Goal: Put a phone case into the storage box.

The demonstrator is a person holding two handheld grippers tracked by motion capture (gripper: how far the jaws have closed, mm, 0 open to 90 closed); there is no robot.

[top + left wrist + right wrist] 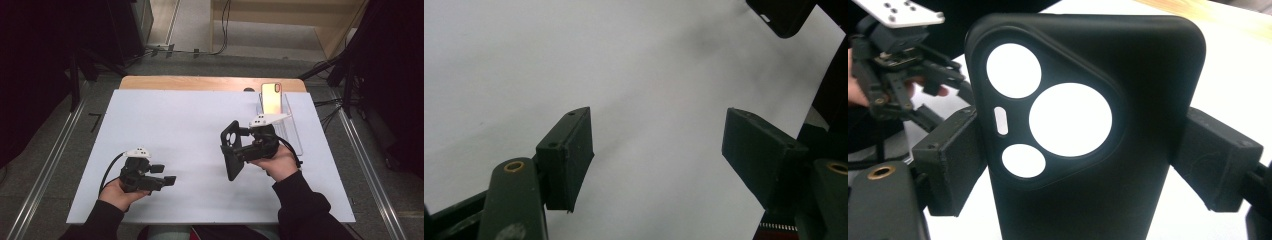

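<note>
My right gripper [240,146] is shut on a black phone case [233,150], held upright above the white sheet [165,120], right of centre. In the right gripper view the case [1148,75] stands between the two pads [1218,160], its back toward the camera, with three round lens cutouts and a small slot. My left gripper [164,174] hovers low over the sheet near the front left, jaws wide apart. The left gripper view shows nothing between its jaws [659,150], only bare white sheet [574,60]; a corner of the case [781,15] appears at top right.
A phone [271,97] with a shiny gold back stands in a clear plastic holder [295,131] at the back right of the sheet. A wooden table edge [200,82] runs along the far side. Metal rails and cables lie on the floor around the table.
</note>
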